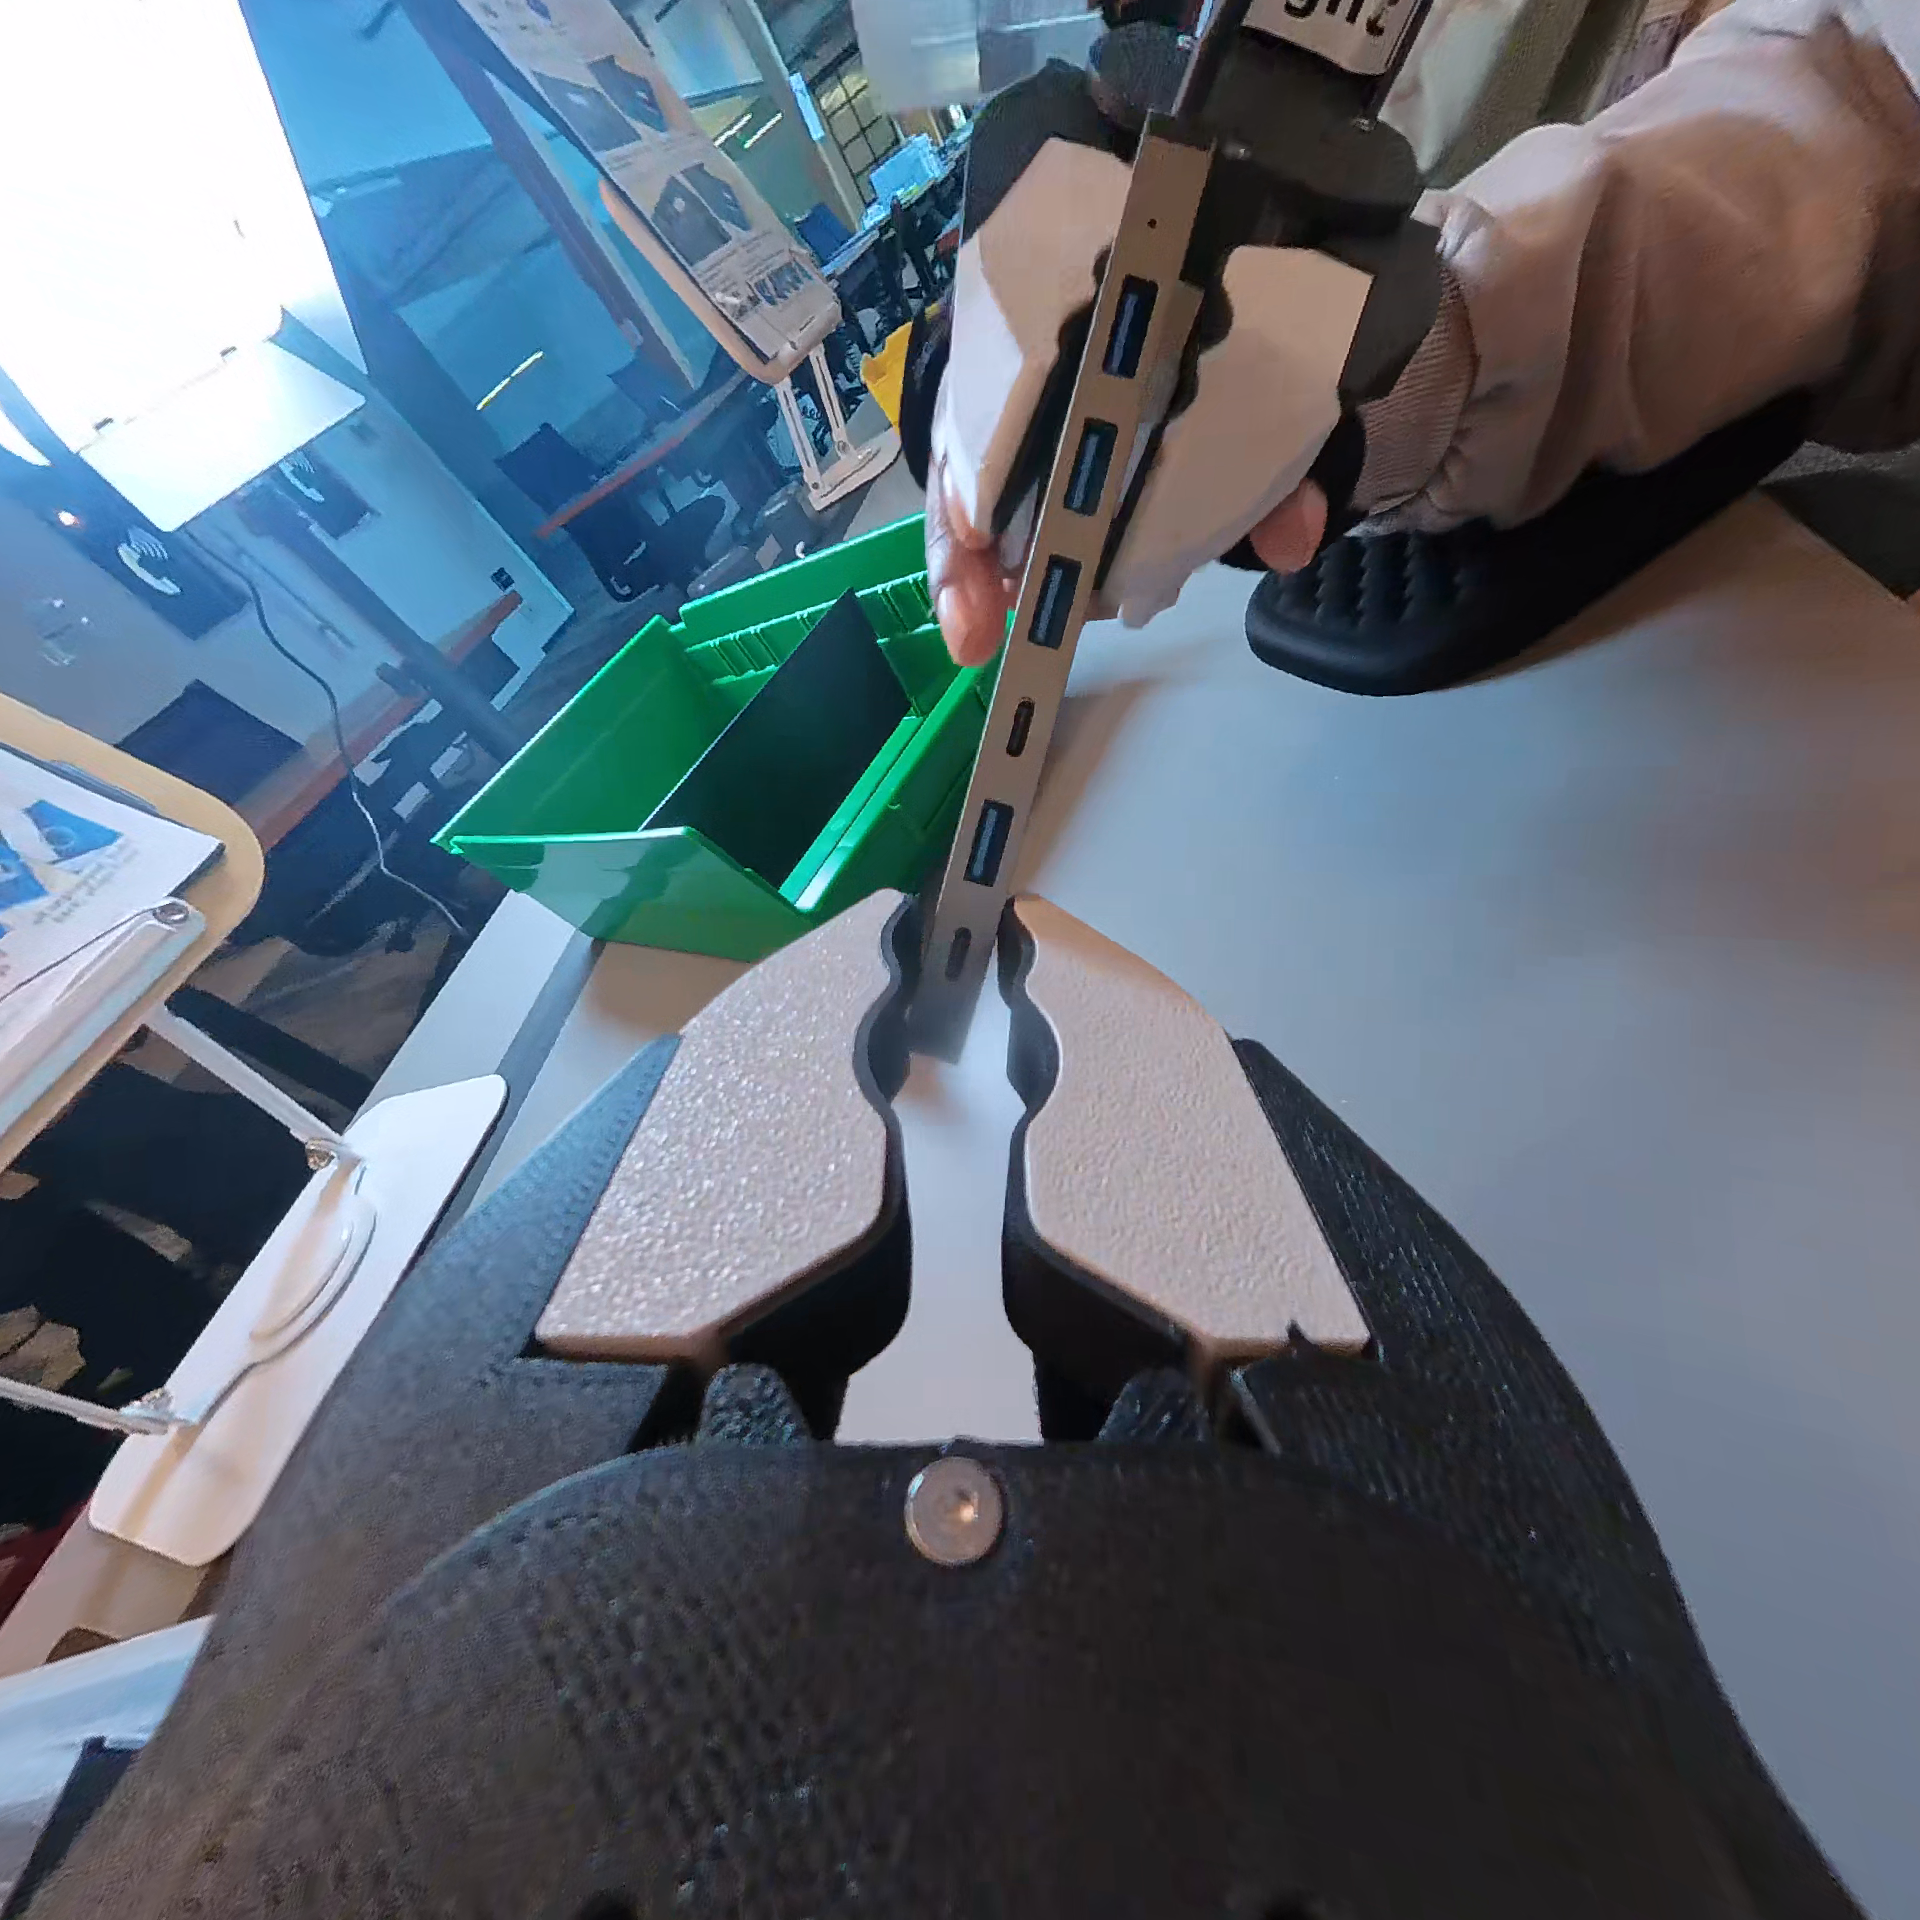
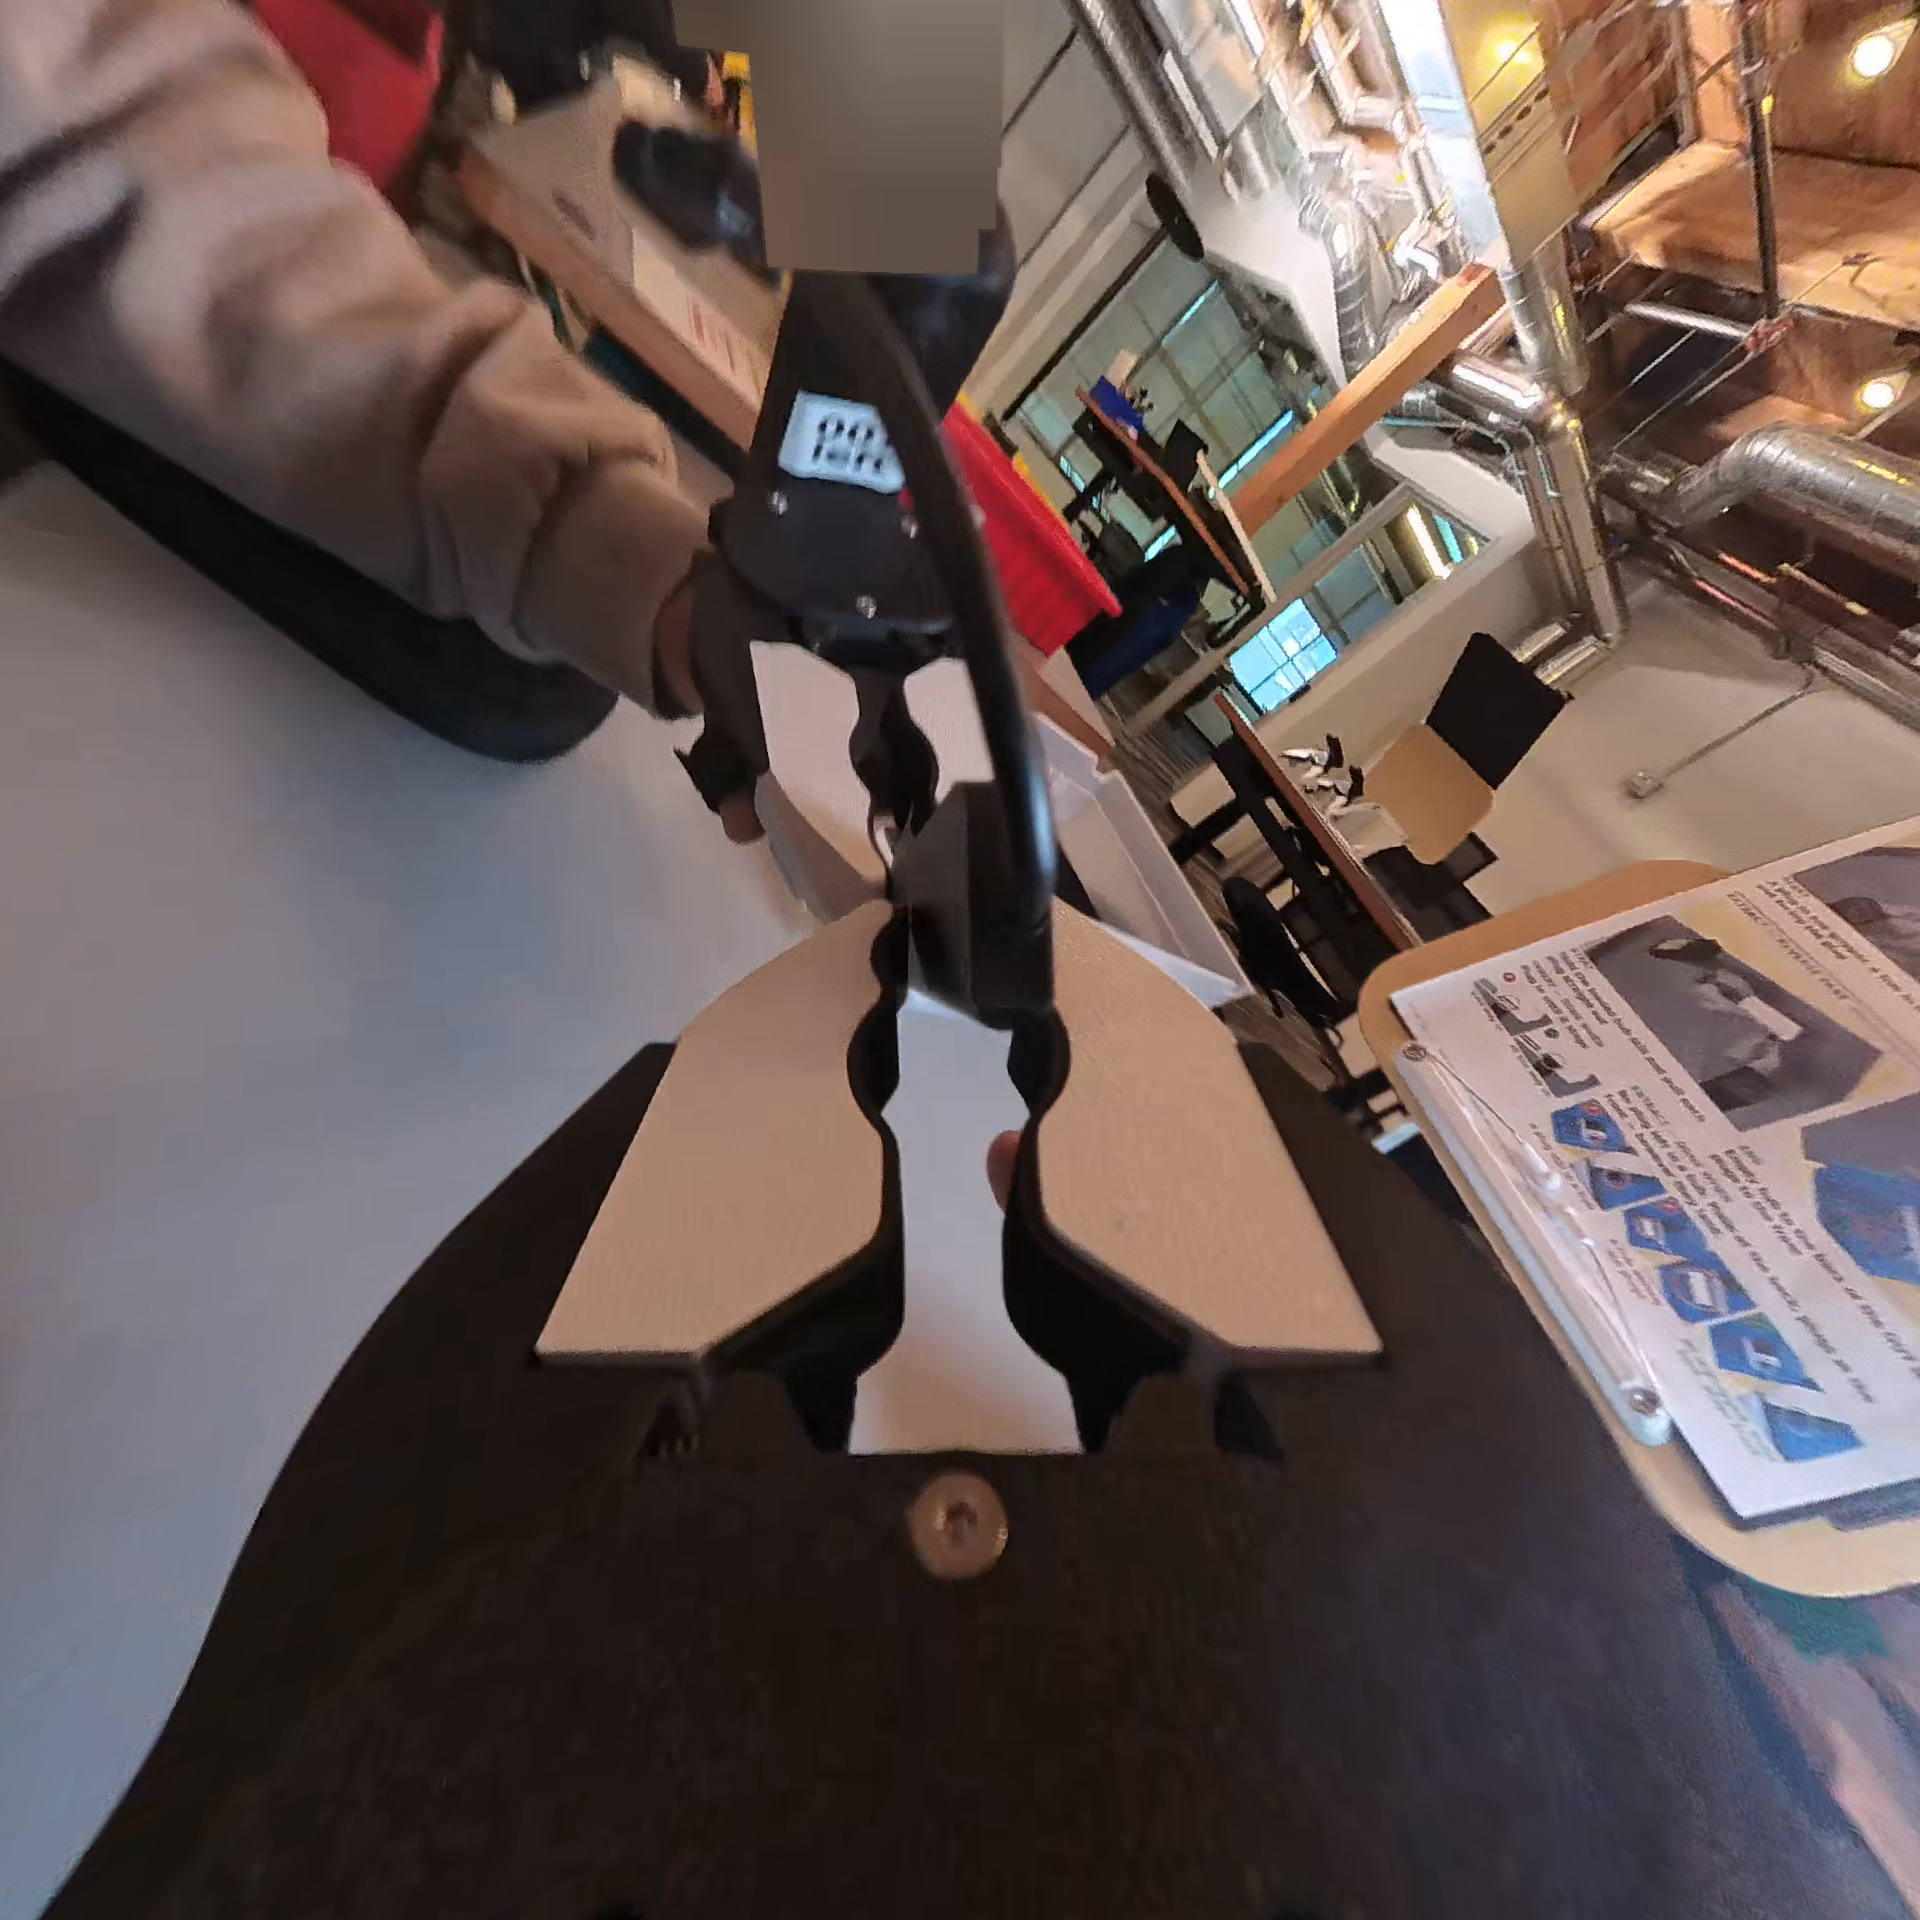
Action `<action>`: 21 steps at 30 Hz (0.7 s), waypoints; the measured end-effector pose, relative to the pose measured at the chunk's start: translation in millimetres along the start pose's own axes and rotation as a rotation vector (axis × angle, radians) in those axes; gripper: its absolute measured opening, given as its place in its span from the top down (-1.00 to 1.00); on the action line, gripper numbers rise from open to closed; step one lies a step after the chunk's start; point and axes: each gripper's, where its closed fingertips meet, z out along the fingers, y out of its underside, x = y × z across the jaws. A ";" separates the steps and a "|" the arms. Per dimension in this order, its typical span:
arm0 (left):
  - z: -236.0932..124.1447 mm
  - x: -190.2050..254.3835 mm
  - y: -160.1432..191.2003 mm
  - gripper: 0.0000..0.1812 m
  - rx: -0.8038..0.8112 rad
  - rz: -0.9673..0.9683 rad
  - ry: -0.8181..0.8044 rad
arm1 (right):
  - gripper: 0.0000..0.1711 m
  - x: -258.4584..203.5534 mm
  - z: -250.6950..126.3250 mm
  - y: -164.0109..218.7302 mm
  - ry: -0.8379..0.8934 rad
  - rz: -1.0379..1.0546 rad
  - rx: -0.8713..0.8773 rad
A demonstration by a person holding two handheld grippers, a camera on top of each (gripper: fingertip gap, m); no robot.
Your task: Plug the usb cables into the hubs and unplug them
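In the left wrist view, the left gripper [image 1: 951, 971] is clamped on the bottom end of a long grey USB hub [image 1: 1049, 613], which stands tilted above the white table [image 1: 1455, 935]. The right gripper [image 1: 1132, 416] pinches the hub higher up. A green bin [image 1: 644, 873] sits just behind.

In the right wrist view, the right gripper [image 2: 961, 987] grips the hub's [image 2: 951, 914] dark end by its black cable [image 2: 997, 665]. It's blurry there, so contact looks likely, not certain.
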 end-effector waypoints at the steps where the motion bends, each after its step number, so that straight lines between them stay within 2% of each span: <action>1: 0.5 1.8 -1.4 0.84 0.005 0.017 0.002 | 0.80 -2.6 2.1 4.7 -0.002 -0.026 -0.032; 7: 2.5 10.3 -4.0 0.84 0.020 0.065 0.023 | 0.80 -14.7 9.8 8.9 -0.015 -0.090 -0.075; 16: 3.7 5.7 4.4 0.80 -0.018 -0.022 0.016 | 0.88 -13.1 10.4 18.5 -0.024 -0.023 -0.137; 18: -10.0 -15.6 -4.8 0.80 0.012 -0.060 -0.058 | 0.88 3.3 2.9 15.4 0.036 -0.011 -0.134; 21: -61.8 -86.4 -3.6 0.79 -0.052 -0.087 -0.364 | 0.88 32.3 -16.0 14.5 0.124 0.062 -0.111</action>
